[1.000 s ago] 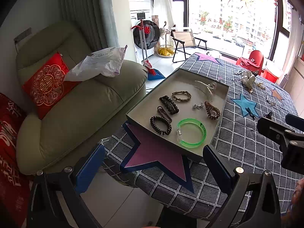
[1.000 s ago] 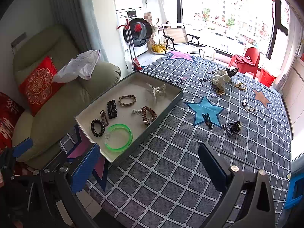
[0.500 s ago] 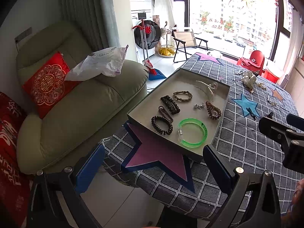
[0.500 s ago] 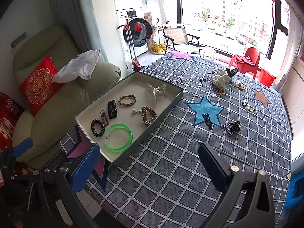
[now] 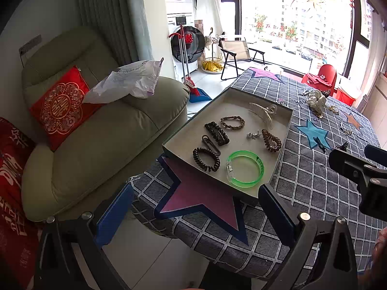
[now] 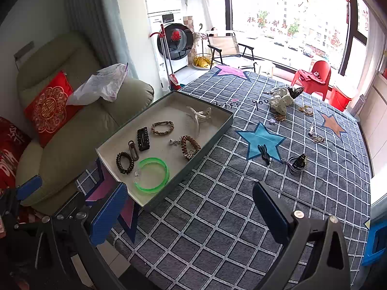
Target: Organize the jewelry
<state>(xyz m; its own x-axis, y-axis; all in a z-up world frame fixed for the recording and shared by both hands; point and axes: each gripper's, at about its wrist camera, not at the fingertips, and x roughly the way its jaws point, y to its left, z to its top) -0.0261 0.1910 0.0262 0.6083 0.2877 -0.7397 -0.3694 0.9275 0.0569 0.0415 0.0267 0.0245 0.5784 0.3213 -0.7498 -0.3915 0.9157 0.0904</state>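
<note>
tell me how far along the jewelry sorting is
Partly done: the tray already holds the green bangle, the coil tie and other pieces. Nothing is in hand; both left gripper and right gripper are open. Left on the cloth: the scrunchie and the black clip.

Counted: one tray (image 6: 212,142) holding one green bangle (image 6: 152,175), two dark spiral hair ties (image 6: 123,162), one braided bracelet (image 6: 162,128), one black clip (image 6: 143,138), one clear claw clip (image 6: 198,115); four stars (image 6: 260,140) showing on one checked cloth (image 6: 217,217).
</note>
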